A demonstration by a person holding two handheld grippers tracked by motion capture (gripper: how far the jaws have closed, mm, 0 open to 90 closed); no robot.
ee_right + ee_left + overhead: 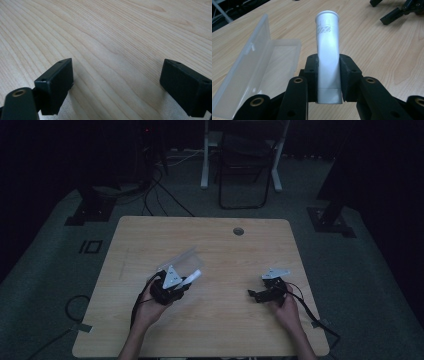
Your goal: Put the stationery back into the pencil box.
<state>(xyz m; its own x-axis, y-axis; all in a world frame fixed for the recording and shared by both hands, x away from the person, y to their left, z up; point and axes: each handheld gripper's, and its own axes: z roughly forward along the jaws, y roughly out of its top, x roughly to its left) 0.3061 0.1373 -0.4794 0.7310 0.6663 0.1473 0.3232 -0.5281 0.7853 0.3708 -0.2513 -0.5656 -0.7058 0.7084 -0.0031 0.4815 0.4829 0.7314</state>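
Our left gripper (329, 82) pinches a white squeeze tube (328, 50) near its flat end; it looks light and squashy. Our right gripper (116, 85) is wide open, empty. A clear plastic box (259, 72) sits open left.

One white tube (327, 50); one clear plastic case (259, 67); two hand-held grippers: left (329, 75), right (117, 85).

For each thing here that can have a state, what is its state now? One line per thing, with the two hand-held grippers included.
Left hand-held gripper: shut on the tube, held above the table.
Tube: white, gripped near its flat crimped end, round end pointing away.
Clear plastic box: open, lid tilted back, nothing visible inside, beside the tube.
Right hand-held gripper: open, nothing between its jaws, close above bare wood.
Table: wooden, carrying the box.
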